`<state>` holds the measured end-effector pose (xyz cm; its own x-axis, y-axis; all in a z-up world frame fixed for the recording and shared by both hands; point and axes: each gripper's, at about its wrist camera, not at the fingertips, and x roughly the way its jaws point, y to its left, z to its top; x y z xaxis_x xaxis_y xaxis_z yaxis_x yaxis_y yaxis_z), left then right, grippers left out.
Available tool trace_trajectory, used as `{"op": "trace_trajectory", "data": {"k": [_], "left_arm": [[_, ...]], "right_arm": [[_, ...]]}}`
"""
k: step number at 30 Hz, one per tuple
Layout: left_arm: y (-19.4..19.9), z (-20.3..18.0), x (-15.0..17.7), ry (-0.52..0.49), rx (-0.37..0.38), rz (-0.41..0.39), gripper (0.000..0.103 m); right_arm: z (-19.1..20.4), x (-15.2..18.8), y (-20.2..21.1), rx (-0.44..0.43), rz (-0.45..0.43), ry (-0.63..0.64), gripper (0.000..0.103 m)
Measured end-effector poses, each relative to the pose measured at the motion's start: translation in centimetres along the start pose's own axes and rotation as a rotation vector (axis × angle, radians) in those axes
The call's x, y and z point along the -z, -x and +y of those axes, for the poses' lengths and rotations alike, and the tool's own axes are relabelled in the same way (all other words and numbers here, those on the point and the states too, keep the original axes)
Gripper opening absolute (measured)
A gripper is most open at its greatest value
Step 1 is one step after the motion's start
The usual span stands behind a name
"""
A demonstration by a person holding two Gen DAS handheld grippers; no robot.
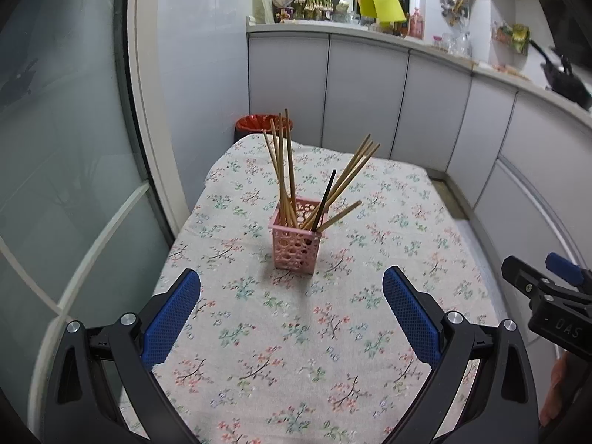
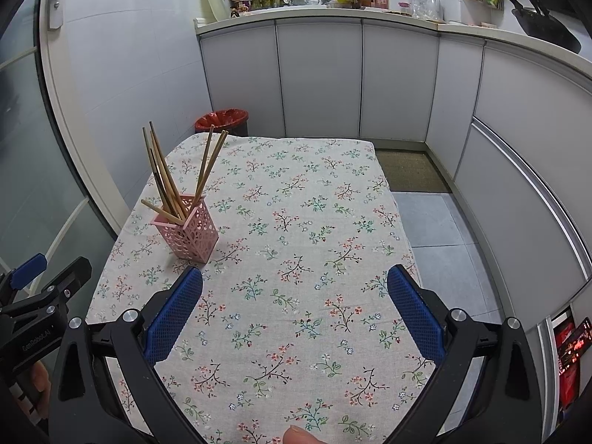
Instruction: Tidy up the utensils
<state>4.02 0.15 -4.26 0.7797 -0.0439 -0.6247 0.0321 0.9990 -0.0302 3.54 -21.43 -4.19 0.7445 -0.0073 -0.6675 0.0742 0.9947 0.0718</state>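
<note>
A pink perforated plastic square holder (image 1: 296,246) stood upright at the centre of the left view, on a floral tablecloth (image 1: 281,336). Wooden chopsticks (image 1: 285,170) and one black chopstick (image 1: 325,199) leaned inside, lower ends hidden. The left gripper (image 1: 292,318) and right gripper (image 2: 295,314) both gaped wide, empty. A fingertip (image 2: 299,436) was cut off at the bottom edge of the right view.

Pink perforated square plastic holder (image 1: 296,246) stands upright on flower-print cloth-covered counter (image 1: 388,229), toward its left side and well apart from every edge. Bundle of wooden chopsticks (image 1: 285,170) stands in the holder, leaning apart. Red-lined bin (image 2: 222,120) on floor behind the counter's far left corner. Grey cabinet run (image 2: 399,85) behind and right. Left claw (image 1: 291,318) before the holder; right claw (image 2: 295,312) to its right.
</note>
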Motion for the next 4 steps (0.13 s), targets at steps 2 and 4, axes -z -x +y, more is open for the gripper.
{"op": "trace_trajectory", "data": {"k": [2, 4], "left_arm": [[-1.5, 1.0, 0.5, 0.038, 0.024, -0.014, 0.096], [-4.2, 1.8, 1.1, 0.055, 0.043, 0.016, 0.096]], "right_arm": [[0.0, 0.0, -0.1, 0.008, -0.002, -0.001, 0.096], [-0.2, -0.2, -0.5, 0.047, -0.007, 0.001, 0.096]]}}
